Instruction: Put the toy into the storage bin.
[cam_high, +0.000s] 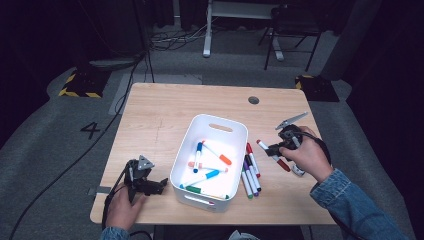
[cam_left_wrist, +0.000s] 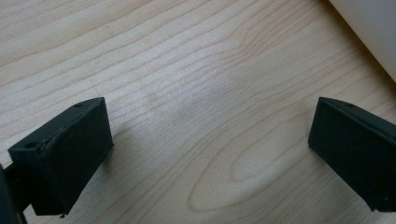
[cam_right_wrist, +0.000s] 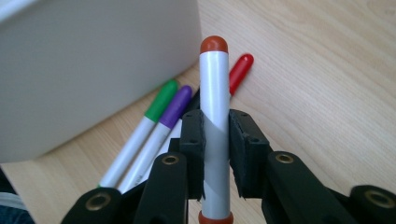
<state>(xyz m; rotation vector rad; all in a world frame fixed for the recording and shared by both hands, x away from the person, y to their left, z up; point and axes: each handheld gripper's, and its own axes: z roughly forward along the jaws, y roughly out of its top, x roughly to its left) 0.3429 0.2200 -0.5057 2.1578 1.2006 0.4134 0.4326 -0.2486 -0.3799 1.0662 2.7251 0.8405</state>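
The left tongs (cam_high: 161, 185) sit low at the near left corner of the tabletop (cam_high: 160, 115), spread wide with nothing but bare wood grain between them, just beside the white bin (cam_high: 210, 126). Over on the right, the right tongs (cam_high: 274, 149) are pinching a red-capped marker (cam_right_wrist: 214, 107) around the middle of its white barrel, lifted clear of the wood and hanging just right of the bin. Between the bin and that hand, 4 or so loose markers (cam_high: 250, 175) lie in a row against the bin's right wall, green, purple and red ones that I can make out. Inside the bin there are already about 5 markers (cam_high: 207, 167) scattered around, orange, blue and green caps. What I'd worry about: the grip is on a smooth round barrel, so the marker could swivel or slide out if the hand swings fast, and then it rolls off toward the right edge. It also sticks out well past the pads, so the tip could clip the bin's rim on the way over and get knocked loose. The tabletop is pale wood with a round cable hole at the far side. Beyond it, grey carpet floor, trailing cables, yellow-black hazard tape, a desk frame and a dark chair in a dim room.
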